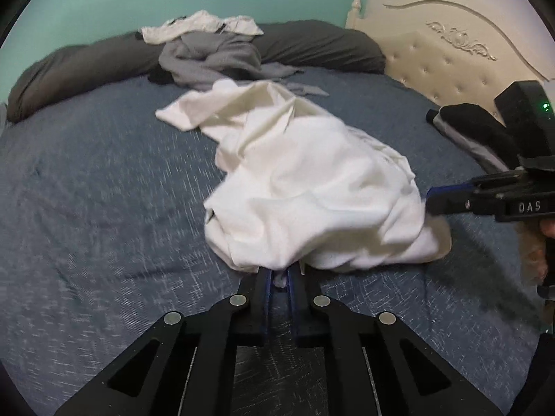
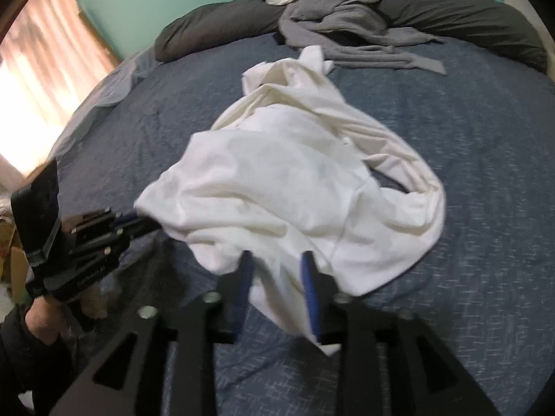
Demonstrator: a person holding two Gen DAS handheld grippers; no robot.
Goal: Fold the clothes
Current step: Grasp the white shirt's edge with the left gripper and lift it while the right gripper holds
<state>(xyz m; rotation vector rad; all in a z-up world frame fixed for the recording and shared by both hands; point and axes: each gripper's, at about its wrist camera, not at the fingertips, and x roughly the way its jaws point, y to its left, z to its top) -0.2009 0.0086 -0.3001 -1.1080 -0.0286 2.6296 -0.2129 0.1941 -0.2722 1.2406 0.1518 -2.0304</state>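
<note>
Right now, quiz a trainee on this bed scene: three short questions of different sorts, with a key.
1. True or false: the left tool is shut on the white garment.
2. Multiple choice: the grey garment lies A) under the white one, B) farther up the bed, partly on the dark pillow, C) between the right tool's fingers.
3. Fill in: white cloth hangs between the right tool's ____ jaws.

Key: 1 true; 2 B; 3 open.
</note>
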